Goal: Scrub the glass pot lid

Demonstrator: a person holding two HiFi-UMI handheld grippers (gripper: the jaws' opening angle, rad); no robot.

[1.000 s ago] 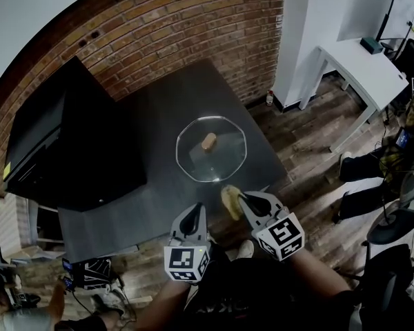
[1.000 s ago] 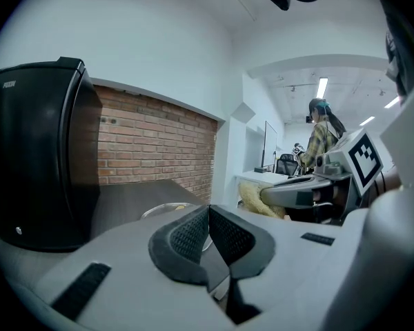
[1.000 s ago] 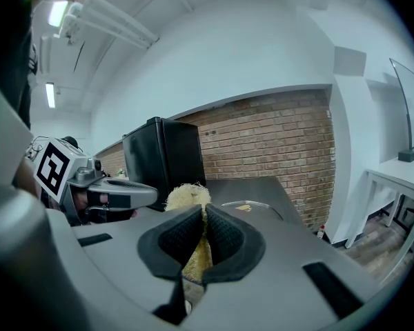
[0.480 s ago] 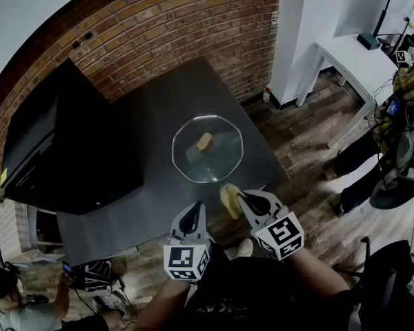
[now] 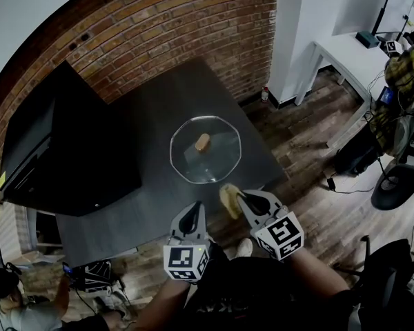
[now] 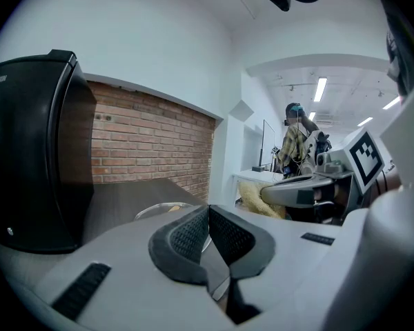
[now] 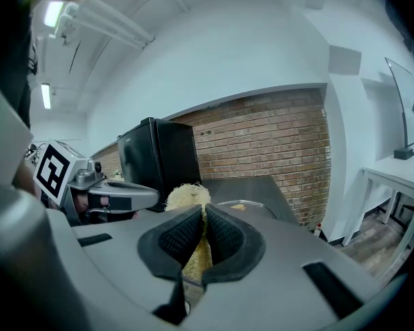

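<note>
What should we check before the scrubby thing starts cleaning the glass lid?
1. Scrubber gripped by right gripper: ok, jaws shut on it.
2. Left gripper free: ok, jaws together, nothing between.
3. Glass pot lid flat on the table, knob up: ok.
4. Scrubber touching lid: not ok, it hangs short of the near rim.
5. Lid held steady: not ok, nothing grips it.
6. Lid wet or soapy: cannot tell.
</note>
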